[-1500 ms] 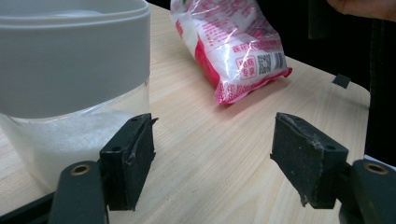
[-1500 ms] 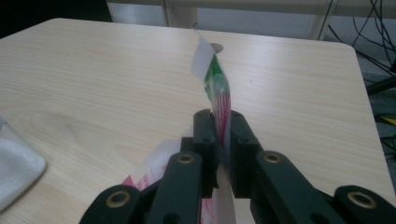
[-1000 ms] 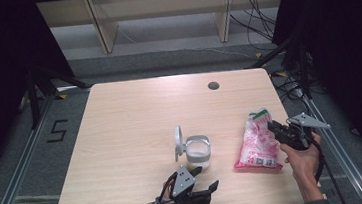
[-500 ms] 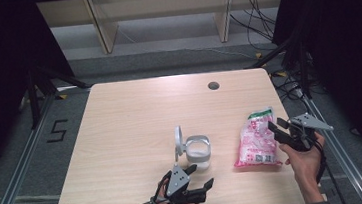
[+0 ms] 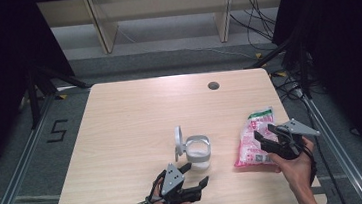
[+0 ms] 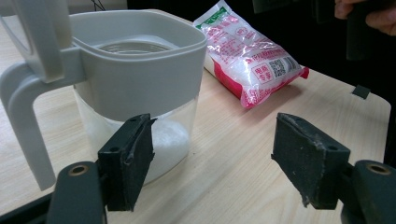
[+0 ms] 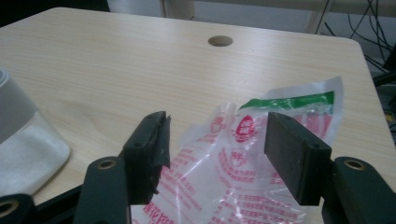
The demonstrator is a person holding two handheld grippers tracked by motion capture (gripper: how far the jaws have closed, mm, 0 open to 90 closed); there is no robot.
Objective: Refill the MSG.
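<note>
Pink bag point(image 5: 254, 141) flat, long axis toward far edge, right gripper point(image 5: 268, 139) fingers just opened, empty

A large black numeral "5" point(image 5: 57, 131) is marked on the grey floor, just left of the light wooden table point(image 5: 135, 116). The pink-and-white plastic bag point(image 6: 250, 53), on the table's right part, bears red print and a QR code point(image 6: 279, 68), too small to read.

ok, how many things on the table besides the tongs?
2. A lidded container with white grains, near the table's front middle, and a pink bag lying to its right, by the right tongs. Nothing else seen.
</note>
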